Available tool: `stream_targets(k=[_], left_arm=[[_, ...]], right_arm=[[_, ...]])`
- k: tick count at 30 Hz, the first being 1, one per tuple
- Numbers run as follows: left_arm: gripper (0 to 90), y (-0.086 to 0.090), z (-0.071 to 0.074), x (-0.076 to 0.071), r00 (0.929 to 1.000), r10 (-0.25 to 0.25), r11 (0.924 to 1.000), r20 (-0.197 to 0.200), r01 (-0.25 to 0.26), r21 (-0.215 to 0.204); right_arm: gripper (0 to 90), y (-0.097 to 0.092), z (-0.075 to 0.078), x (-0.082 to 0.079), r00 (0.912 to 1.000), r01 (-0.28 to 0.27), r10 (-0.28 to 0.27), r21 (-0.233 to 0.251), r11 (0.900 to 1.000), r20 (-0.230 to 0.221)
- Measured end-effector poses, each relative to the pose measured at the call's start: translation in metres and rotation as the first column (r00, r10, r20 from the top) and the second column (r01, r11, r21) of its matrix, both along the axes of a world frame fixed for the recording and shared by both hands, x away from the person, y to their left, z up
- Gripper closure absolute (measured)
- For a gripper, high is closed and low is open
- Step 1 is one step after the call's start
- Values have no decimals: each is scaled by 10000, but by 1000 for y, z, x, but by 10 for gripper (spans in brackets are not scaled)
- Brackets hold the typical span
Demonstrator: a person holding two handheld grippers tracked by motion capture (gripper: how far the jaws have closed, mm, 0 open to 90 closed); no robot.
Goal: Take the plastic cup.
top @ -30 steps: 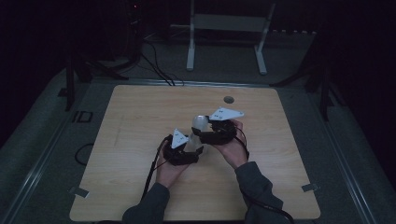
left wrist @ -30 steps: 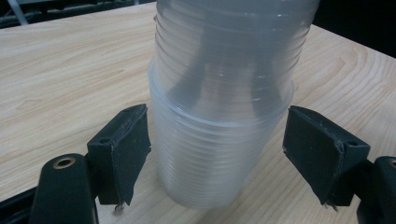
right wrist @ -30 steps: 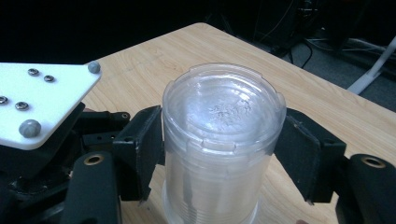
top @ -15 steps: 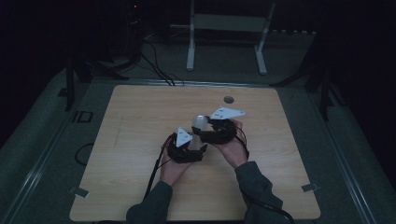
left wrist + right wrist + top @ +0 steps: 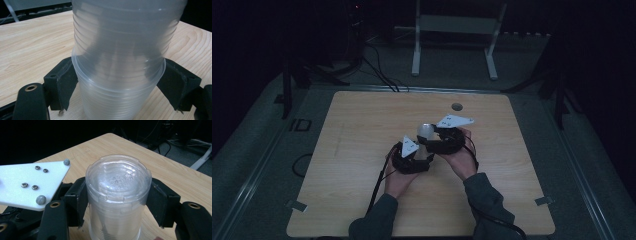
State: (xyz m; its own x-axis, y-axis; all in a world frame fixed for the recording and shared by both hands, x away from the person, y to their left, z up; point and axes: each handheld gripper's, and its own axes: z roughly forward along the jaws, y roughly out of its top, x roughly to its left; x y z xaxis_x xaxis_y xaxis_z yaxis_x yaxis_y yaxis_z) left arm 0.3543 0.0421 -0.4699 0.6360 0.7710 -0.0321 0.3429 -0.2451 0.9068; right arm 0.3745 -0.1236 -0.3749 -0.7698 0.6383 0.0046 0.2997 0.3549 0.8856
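A stack of clear ribbed plastic cups [image 5: 117, 62] lies between both grippers over the middle of the wooden table [image 5: 362, 130]. My left gripper [image 5: 117, 100] has its jaws on either side of the outermost cup just under its rim, pads against the plastic; its jaws have just been closing, with the cup between them. My right gripper [image 5: 117, 207] is shut on the other end of the stack [image 5: 118, 195], whose closed bottom faces its camera. From above, the pale stack [image 5: 426, 131] shows between the left gripper [image 5: 421, 151] and the right gripper [image 5: 428, 139].
A small dark round spot [image 5: 456, 106] lies near the table's far edge. A white metal stand [image 5: 457, 25] and cables [image 5: 382, 75] sit on the floor behind the table. Tape marks [image 5: 544, 201] are at the near corners.
My left gripper has shifted slightly to the right, closer to the cup stack and the right gripper. The right hand has stayed where it was.
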Motion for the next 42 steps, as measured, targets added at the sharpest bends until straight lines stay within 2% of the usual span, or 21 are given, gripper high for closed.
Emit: stream_targets(k=[9, 23, 34, 42], left_arm=[[204, 0, 0, 0, 10000, 29, 9999, 38, -30, 124], [201, -1, 0, -1, 10000, 7, 9999, 66, -8, 144], [200, -1, -1, -2, 9999, 40, 9998, 164, -43, 196], [195, -1, -2, -2, 9998, 66, 9998, 163, -69, 183]], right_arm=[[385, -1, 6, 0, 10000, -3, 2, 216, 9998, 67], [386, -3, 16, 0, 9999, 4, -8, 272, 9996, 171], [386, -5, 20, 0, 9999, 19, -27, 632, 9980, 126], [386, -6, 24, -1, 9997, 41, -60, 702, 9975, 258]])
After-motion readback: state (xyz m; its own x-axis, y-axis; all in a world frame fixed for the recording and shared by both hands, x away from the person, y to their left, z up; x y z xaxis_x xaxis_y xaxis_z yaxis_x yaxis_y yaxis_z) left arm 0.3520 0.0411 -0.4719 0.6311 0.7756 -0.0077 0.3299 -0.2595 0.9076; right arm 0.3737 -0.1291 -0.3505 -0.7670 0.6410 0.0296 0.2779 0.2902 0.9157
